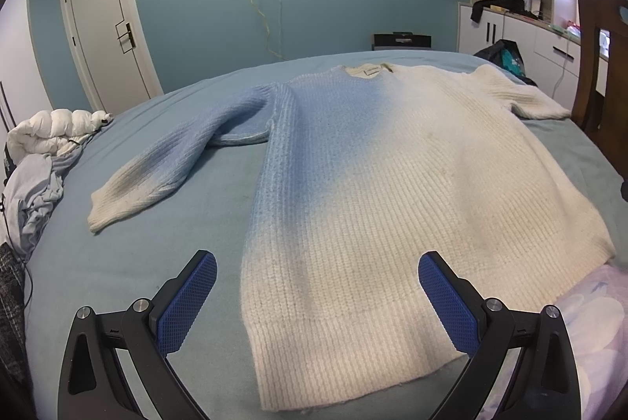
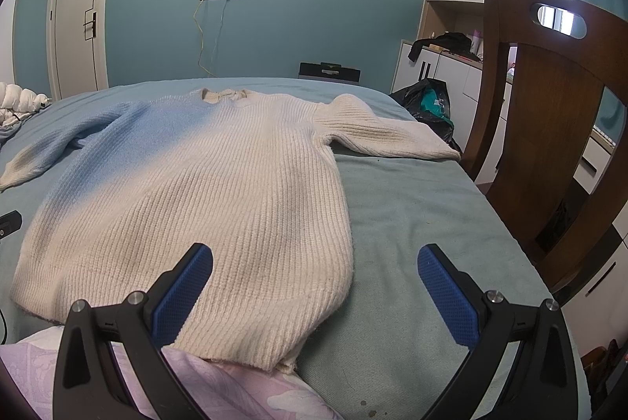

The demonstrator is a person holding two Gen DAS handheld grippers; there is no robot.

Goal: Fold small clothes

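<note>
Teal bedding [image 1: 165, 231] carries the sweater [image 1: 373, 192] laid flat, hem toward me and collar at the far end, so its long axis runs straight away from both grippers. I hold the left gripper [image 1: 318, 274] spread wide and empty over the hem's left corner. The right gripper [image 2: 316, 269], likewise spread and empty, straddles the hem's right edge, so I judge each equally near its own side.

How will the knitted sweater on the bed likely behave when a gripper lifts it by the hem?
The sweater will probably be floppy: it lies flat and limp on the bed, so the unheld part should sag. Its chunky ribbed knit suggests some weight and stretch. The textured pads should grip it without slipping.
</note>
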